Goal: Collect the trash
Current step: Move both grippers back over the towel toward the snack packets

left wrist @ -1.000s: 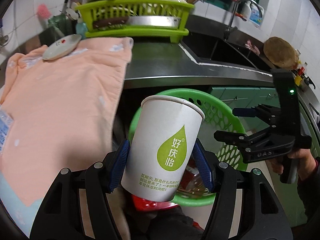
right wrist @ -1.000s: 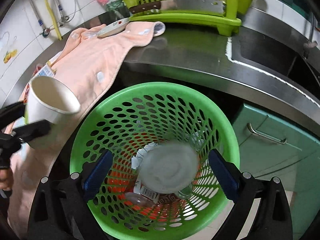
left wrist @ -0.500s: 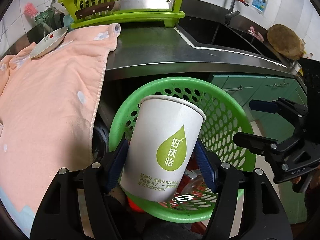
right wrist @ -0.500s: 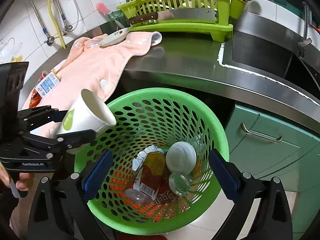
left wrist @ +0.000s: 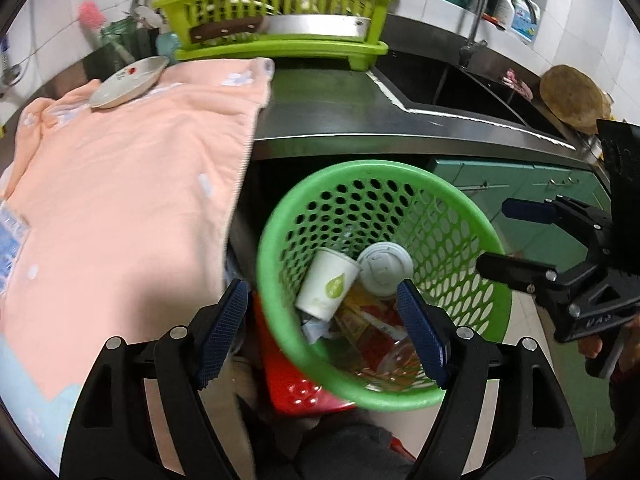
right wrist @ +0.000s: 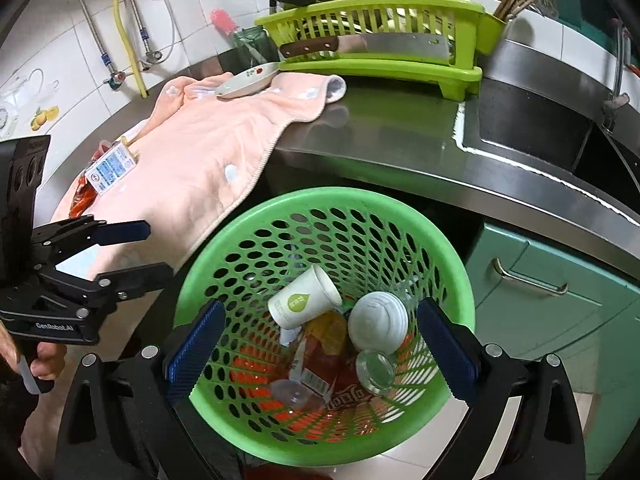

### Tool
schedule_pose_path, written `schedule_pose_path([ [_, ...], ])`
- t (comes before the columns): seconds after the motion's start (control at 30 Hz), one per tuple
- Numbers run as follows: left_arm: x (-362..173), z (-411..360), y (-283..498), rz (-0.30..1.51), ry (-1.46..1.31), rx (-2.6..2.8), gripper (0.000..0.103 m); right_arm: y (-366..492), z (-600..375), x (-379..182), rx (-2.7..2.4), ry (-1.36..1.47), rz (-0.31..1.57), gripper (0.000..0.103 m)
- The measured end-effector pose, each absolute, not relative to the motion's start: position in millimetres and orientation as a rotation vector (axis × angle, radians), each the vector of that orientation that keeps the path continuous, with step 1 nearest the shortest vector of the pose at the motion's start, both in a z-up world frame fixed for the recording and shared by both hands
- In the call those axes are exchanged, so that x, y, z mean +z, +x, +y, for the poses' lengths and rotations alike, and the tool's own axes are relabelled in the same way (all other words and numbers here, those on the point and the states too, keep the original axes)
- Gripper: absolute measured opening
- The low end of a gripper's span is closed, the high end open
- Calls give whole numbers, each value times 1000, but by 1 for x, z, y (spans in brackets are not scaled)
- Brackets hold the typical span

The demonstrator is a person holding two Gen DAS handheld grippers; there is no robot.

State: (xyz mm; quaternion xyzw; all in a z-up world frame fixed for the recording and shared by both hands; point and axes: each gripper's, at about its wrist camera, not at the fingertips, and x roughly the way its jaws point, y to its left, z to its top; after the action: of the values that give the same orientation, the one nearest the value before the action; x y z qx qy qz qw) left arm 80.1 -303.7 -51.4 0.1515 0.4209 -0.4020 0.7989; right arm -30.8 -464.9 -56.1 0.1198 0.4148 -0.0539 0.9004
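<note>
A white paper cup with a green drop logo (left wrist: 328,289) (right wrist: 304,303) lies tilted inside the green perforated trash basket (left wrist: 280,216) (right wrist: 224,256), beside a white lid (left wrist: 385,268) (right wrist: 378,322), a clear glass jar (right wrist: 374,372) and red wrappers. My left gripper (left wrist: 322,330) is open and empty above the basket's near left rim; it also shows in the right wrist view (right wrist: 132,250). My right gripper (right wrist: 320,354) is open and empty over the basket; it also shows in the left wrist view (left wrist: 508,236).
A peach towel (left wrist: 120,200) (right wrist: 208,160) hangs over the steel counter (left wrist: 340,112), with a small plate (left wrist: 128,82) and packets (right wrist: 106,172) on it. A lime dish rack with a cleaver (right wrist: 380,48), a sink (right wrist: 540,128) and green cabinets (right wrist: 552,312) lie beyond.
My left gripper opened and let go of the paper cup, which dropped into the basket. Both grippers shifted slightly above the basket.
</note>
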Motion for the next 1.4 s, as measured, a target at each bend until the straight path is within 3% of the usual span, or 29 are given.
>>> schedule_pose_path([
  [0.6, -23, -152, 109, 849, 206, -620, 76, 20, -382, -33, 37, 140, 849, 93],
  [1.03, -20, -15, 179, 825, 139, -335, 76, 80, -303, -25, 173, 63, 863, 93],
  [1.4, -41, 31, 241, 849, 205, -284, 76, 126, -254, -31, 243, 7, 893, 93],
])
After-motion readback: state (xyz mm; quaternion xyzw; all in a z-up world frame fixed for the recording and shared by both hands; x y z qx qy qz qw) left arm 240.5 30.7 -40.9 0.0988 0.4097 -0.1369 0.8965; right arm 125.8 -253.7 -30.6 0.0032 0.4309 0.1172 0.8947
